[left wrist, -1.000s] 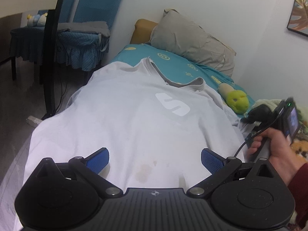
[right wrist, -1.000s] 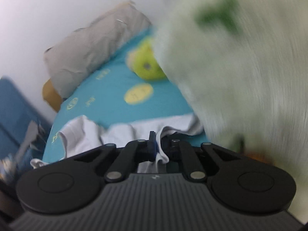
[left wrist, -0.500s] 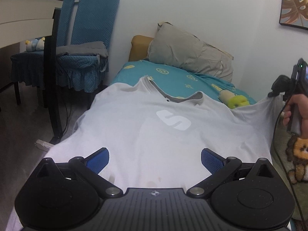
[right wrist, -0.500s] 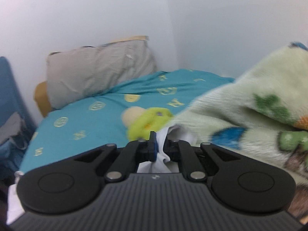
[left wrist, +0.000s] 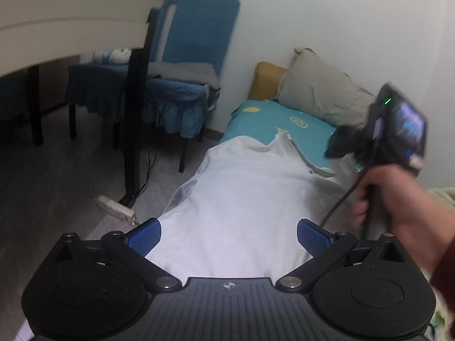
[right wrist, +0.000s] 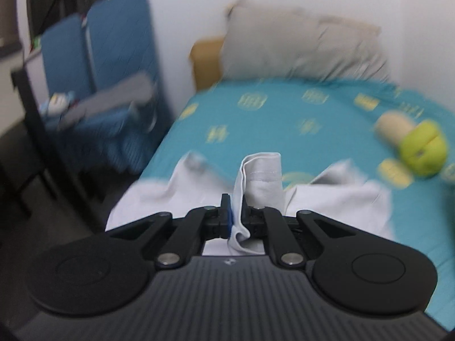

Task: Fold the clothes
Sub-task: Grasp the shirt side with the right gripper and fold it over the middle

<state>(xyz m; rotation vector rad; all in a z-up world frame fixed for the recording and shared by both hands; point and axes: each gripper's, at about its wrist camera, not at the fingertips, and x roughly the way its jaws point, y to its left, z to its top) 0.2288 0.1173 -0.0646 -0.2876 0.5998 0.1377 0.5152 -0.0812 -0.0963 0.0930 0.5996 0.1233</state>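
Note:
A white T-shirt [left wrist: 244, 199] with a grey collar lies along the teal bed, its left side hanging over the bed edge. My left gripper [left wrist: 229, 234] is open, its blue pads spread wide above the shirt's near part, holding nothing. My right gripper [right wrist: 235, 216] is shut on a bunched fold of the shirt [right wrist: 261, 176], which sticks up between the jaws. In the left wrist view the right gripper's body [left wrist: 398, 130] and the hand holding it sit over the shirt's right side near the collar.
A grey pillow [left wrist: 321, 96] lies at the head of the teal bed [right wrist: 284, 119]. A green and beige plush toy [right wrist: 418, 147] lies on the right. Blue chairs [left wrist: 182, 65] and a white desk [left wrist: 71, 28] stand left of the bed, with a power strip [left wrist: 115, 207] on the floor.
My right gripper has carried the shirt's right side from the far right across toward the left, over the shirt's middle. The printed logo is now covered. The left gripper stays open.

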